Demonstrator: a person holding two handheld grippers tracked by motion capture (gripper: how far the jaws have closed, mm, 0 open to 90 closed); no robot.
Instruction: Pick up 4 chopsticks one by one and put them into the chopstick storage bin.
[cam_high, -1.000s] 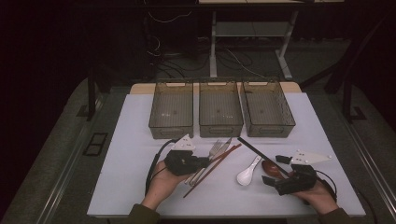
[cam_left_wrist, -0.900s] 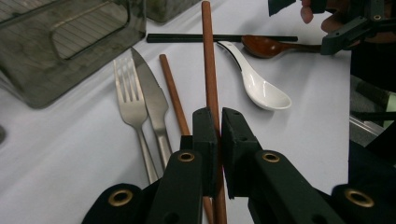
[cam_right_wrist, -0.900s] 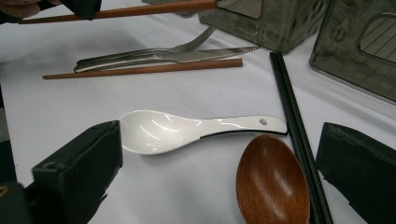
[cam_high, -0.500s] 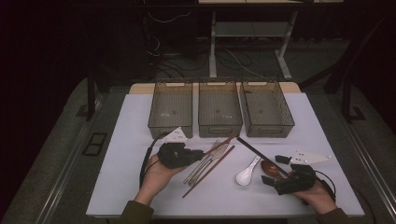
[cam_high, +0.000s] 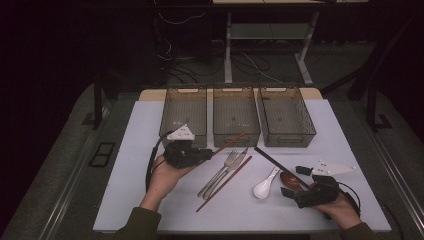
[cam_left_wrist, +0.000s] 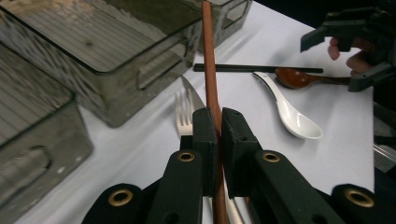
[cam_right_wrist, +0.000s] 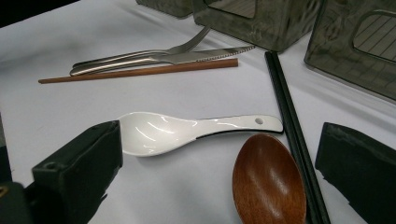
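Observation:
My left gripper (cam_high: 202, 153) is shut on a brown chopstick (cam_high: 229, 143) and holds it off the table in front of the left bin (cam_high: 184, 111). In the left gripper view the chopstick (cam_left_wrist: 209, 65) runs straight up between the closed jaws (cam_left_wrist: 218, 117). A second brown chopstick (cam_high: 225, 183) lies on the white table beside a fork and knife (cam_high: 224, 167). My right gripper (cam_high: 291, 192) rests open at the front right. Its jaws (cam_right_wrist: 222, 142) stand on either side of a white spoon (cam_right_wrist: 163, 133) and a wooden spoon (cam_right_wrist: 268, 179) without touching them.
Three smoky plastic bins stand in a row at the back, the middle bin (cam_high: 235, 115) and right bin (cam_high: 286, 116) beside the left one. Black chopsticks (cam_high: 280, 166) lie diagonally right of centre. The white table (cam_high: 135, 150) has free room at the left and front.
My left gripper has risen and moved left and back toward the bins, carrying one brown chopstick off the pile. The right hand has stayed still.

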